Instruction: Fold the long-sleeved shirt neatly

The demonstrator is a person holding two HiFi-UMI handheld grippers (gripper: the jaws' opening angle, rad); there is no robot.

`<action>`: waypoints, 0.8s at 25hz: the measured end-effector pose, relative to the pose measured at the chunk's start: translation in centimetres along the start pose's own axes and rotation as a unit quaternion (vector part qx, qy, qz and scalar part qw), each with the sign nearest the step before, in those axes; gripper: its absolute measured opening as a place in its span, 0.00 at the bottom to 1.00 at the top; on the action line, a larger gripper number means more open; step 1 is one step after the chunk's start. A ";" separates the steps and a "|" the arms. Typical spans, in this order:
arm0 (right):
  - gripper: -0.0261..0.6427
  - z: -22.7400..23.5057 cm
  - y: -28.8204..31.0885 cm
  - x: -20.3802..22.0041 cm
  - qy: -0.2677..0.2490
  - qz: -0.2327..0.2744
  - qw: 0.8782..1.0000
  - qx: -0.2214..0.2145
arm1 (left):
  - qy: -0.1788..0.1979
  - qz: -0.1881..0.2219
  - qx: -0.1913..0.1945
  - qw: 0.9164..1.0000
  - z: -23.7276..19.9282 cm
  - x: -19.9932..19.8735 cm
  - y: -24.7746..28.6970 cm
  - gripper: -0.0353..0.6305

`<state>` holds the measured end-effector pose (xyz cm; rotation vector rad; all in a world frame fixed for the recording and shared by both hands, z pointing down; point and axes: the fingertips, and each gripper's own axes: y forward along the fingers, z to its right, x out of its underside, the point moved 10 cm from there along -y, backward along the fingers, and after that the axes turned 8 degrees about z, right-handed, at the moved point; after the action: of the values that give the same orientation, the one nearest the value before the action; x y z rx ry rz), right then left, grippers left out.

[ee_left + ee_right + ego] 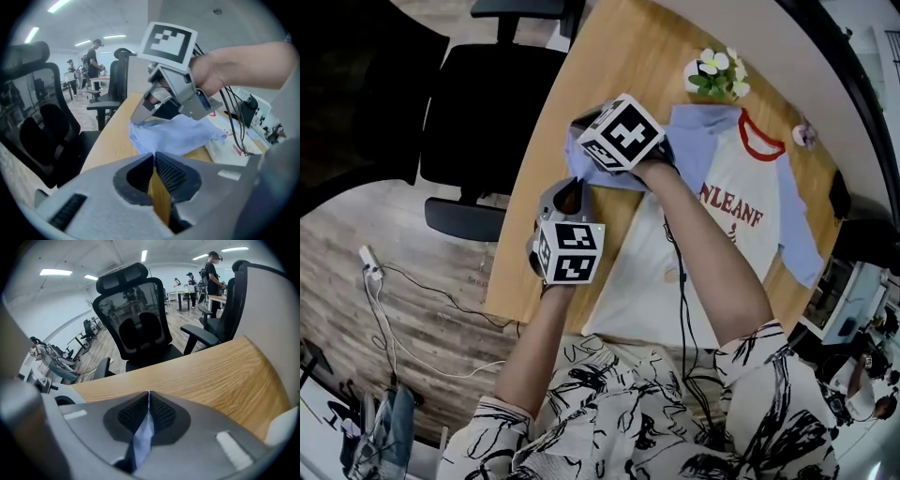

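A long-sleeved shirt [727, 220] lies flat on the wooden table [623, 42]; it has a white body, a red collar and light-blue sleeves. One blue sleeve [602, 171] is bunched near the table's left edge. My right gripper [579, 141] reaches across and is shut on this sleeve; blue cloth [143, 437] shows between its pads. In the left gripper view it [137, 118] pins the sleeve's [173, 136] far corner. My left gripper [569, 192] is shut with its tips [153, 157] nipping the sleeve's near edge.
A small pot of white flowers [717, 73] stands above the collar. Black office chairs [487, 103] stand close to the table's left edge [534, 202]. Cables [389, 309] lie on the floor. People stand far off in the room [213, 268].
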<state>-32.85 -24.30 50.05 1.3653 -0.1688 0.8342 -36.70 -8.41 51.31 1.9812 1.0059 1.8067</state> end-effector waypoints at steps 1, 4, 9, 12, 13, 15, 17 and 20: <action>0.07 -0.1 -0.5 -0.2 0.000 0.011 1.000 0.003 | -0.008 0.010 0.001 1.000 -0.1 -0.3 -0.4 0.09; 0.07 -0.7 -3.2 -1.2 0.011 0.064 0.998 -0.001 | -0.004 0.045 -0.006 0.999 0.4 -2.1 -2.3 0.09; 0.07 -1.3 -10.7 -2.2 0.005 0.152 0.988 0.006 | 0.026 0.118 -0.009 0.993 3.8 -7.2 -5.4 0.09; 0.07 -1.7 -16.9 -1.4 -0.005 0.201 0.980 0.012 | 0.052 0.159 0.004 0.986 8.1 -10.2 -7.3 0.09; 0.07 -1.8 -19.2 -0.9 -0.008 0.217 0.976 0.016 | 0.062 0.171 0.009 0.983 9.8 -11.2 -8.0 0.09; 0.07 -2.1 -23.9 0.4 -0.014 0.244 0.969 0.023 | 0.080 0.192 0.012 0.978 13.4 -12.7 -9.3 0.09; 0.07 -2.2 -28.0 2.2 -0.019 0.261 0.965 0.030 | 0.096 0.205 0.010 0.974 17.2 -13.6 -10.3 0.09; 0.07 -1.7 -33.1 5.8 -0.022 0.273 0.960 0.051 | 0.112 0.212 0.010 0.971 22.8 -14.0 -10.5 0.09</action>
<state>-9.14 -19.44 26.68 1.4554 -0.5633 1.2838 -17.84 -4.36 29.99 2.1653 0.6927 2.2930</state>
